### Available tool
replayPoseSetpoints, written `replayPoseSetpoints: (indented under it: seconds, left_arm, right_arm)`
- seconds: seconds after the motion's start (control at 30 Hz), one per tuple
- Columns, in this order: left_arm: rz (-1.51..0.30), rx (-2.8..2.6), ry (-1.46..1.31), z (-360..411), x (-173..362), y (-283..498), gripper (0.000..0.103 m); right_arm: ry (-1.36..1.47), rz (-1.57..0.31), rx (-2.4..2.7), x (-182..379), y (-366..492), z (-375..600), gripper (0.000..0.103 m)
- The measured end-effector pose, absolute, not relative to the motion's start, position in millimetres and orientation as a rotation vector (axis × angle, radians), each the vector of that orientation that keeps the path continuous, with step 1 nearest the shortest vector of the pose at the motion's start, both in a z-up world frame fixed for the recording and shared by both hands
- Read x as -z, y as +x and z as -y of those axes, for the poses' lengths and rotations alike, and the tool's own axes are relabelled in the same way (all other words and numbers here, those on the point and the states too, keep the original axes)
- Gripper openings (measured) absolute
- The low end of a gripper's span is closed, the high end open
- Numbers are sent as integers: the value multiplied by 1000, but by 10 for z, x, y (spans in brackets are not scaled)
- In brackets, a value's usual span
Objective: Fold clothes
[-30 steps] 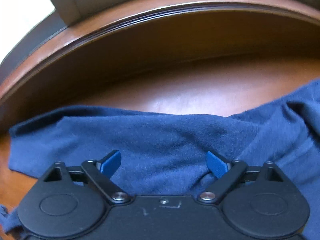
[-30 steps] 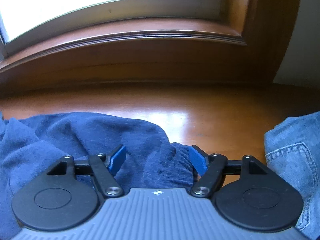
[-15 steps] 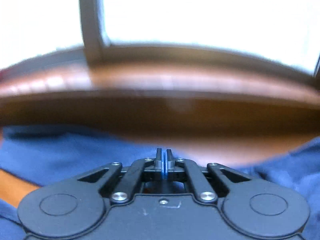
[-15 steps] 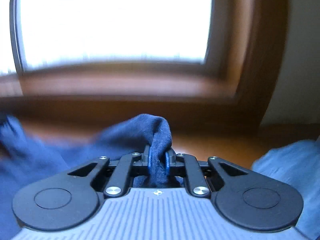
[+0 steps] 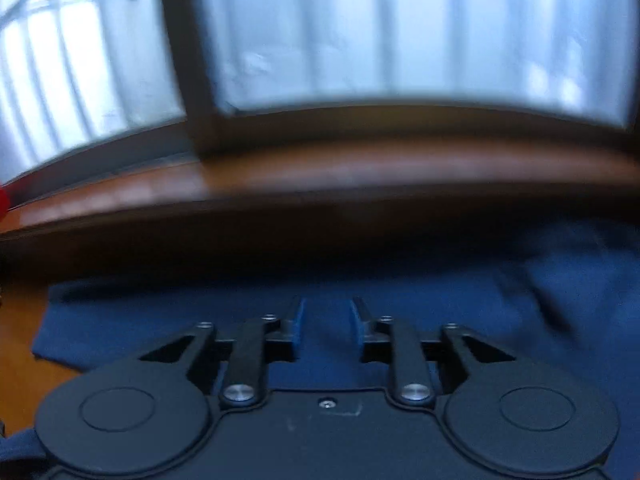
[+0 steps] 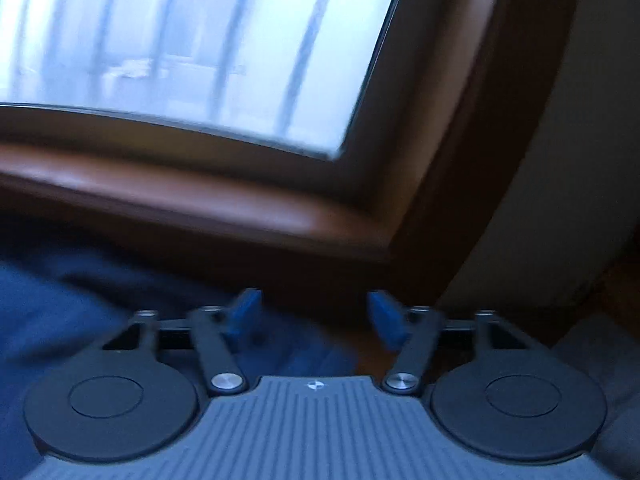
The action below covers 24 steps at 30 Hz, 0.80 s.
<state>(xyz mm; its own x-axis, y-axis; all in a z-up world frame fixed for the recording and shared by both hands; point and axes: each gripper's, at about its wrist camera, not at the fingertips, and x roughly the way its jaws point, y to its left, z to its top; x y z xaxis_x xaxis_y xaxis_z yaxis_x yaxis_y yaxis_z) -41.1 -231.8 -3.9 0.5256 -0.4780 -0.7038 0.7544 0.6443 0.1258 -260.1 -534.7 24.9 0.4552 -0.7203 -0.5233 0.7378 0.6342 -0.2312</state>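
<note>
A window (image 5: 400,32) fills the view above its wooden sill (image 6: 160,196). My navy shirt (image 5: 160,320) lies spread on the table below. My right gripper (image 6: 314,316) has just opened wide, empty; my left gripper (image 5: 326,324) has opened slightly, gripping nothing.

**Cloth, wood, plastic and glass**

The navy garment (image 5: 200,320) is soft, matt knit cloth, lying on the orange-brown desk (image 5: 24,368), whose wood looks smooth. The window sill (image 6: 160,196) is reddish-brown wood with a satin sheen. The left hand-held gripper (image 5: 326,326) has a matt black plastic body, shiny metal pivot screws and blue pads; the right hand-held gripper (image 6: 314,316) adds a ribbed grey plastic top. The window panes (image 5: 400,32) are blurred, bright glass.
</note>
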Motion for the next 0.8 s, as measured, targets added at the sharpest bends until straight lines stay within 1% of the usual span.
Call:
replayPoseSetpoints:
  seconds: [0.13, 0.23, 0.3, 0.37, 0.47, 0.53, 0.57, 0.6, 0.63, 0.67, 0.7, 0.73, 0.8]
  left_arm:
    - [-805, 934, 588, 2153, 402, -1037, 24]
    - [-802, 1110, 690, 2172, 585, -1509, 26]
    - [-771, 1222, 721, 2209, 639, -1726, 41]
    - [-745, 1313, 758, 2289, 677, -1981, 46]
    - [-678, 1354, 827, 2441, 751, -2171, 46]
    - [-687, 1367, 812, 2570, 856, -2058, 46]
    - [-704, 1380, 795, 2631, 882, -1989, 29]
    - [-729, 1402, 779, 2691, 860, -1892, 9]
    - [-742, 1420, 763, 2729, 838, -1836, 8]
    - [-736, 1430, 748, 2729, 816, -1845, 5]
    - [-730, 1439, 734, 2730, 794, -1854, 4]
    - [-734, 1449, 710, 2716, 764, -1842, 4]
    - [-760, 1456, 642, 2676, 669, -1723, 3]
  right_arm:
    - [239, -734, 747, 5, -3042, 5086, 79]
    - [325, -748, 713, 173, -3153, 4965, 79]
    - [356, -749, 700, 216, -3109, 4883, 79]
    - [370, -746, 694, 260, -3005, 4836, 79]
    - [392, -726, 701, 333, -2865, 4882, 79]
    - [407, -707, 714, 373, -2772, 4919, 78]
    - [412, -698, 720, 399, -2727, 4930, 77]
    - [409, -687, 726, 400, -2736, 4933, 69]
    - [407, -678, 733, 398, -2749, 4928, 49]
    - [411, -669, 732, 377, -2773, 4933, 37]
    - [420, -659, 729, 354, -2802, 4940, 17]
    - [459, -638, 715, 320, -2846, 4952, 13]
    - [488, -588, 713, 202, -2889, 4955, 12]
